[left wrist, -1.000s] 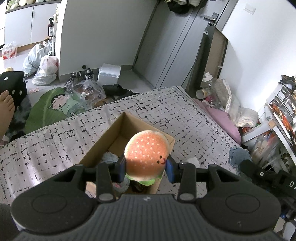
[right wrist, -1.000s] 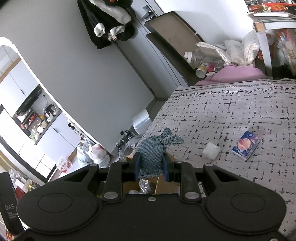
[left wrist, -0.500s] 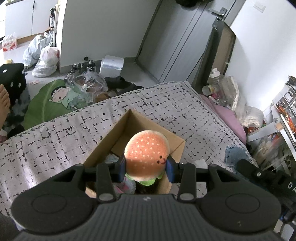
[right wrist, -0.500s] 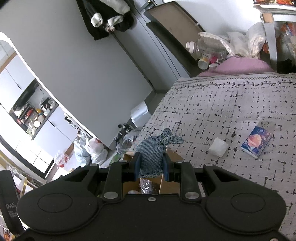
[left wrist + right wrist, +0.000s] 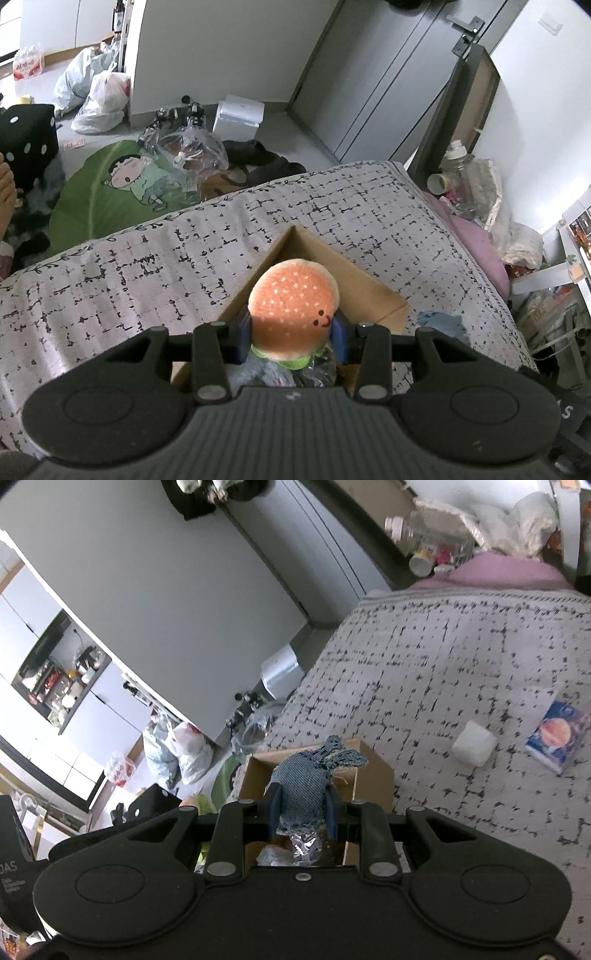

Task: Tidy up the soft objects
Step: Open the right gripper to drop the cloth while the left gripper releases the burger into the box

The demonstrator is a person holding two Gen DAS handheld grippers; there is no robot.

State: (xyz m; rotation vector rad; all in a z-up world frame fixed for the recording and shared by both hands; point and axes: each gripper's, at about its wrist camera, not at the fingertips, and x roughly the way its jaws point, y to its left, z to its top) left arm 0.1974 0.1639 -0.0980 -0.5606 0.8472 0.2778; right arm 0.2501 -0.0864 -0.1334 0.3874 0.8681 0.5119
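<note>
My left gripper (image 5: 293,341) is shut on a plush hamburger (image 5: 293,313) with an orange bun and a small face, held above the open cardboard box (image 5: 373,295) on the bed. My right gripper (image 5: 302,814) is shut on a blue knitted cloth (image 5: 308,781), held above the same box (image 5: 373,779). Soft items and a crinkled wrapper (image 5: 304,845) lie inside the box. The blue cloth also shows in the left wrist view (image 5: 439,323), to the right of the box.
The bed has a grey patterned cover (image 5: 129,273). A white cube (image 5: 474,746) and a small blue packet (image 5: 557,736) lie on it to the right of the box. The floor beyond the bed holds bags (image 5: 99,99), a green mat (image 5: 110,188) and a white box (image 5: 240,116).
Both grippers have moved forward over the box with their loads still held. The box now sits nearer and more directly below each gripper.
</note>
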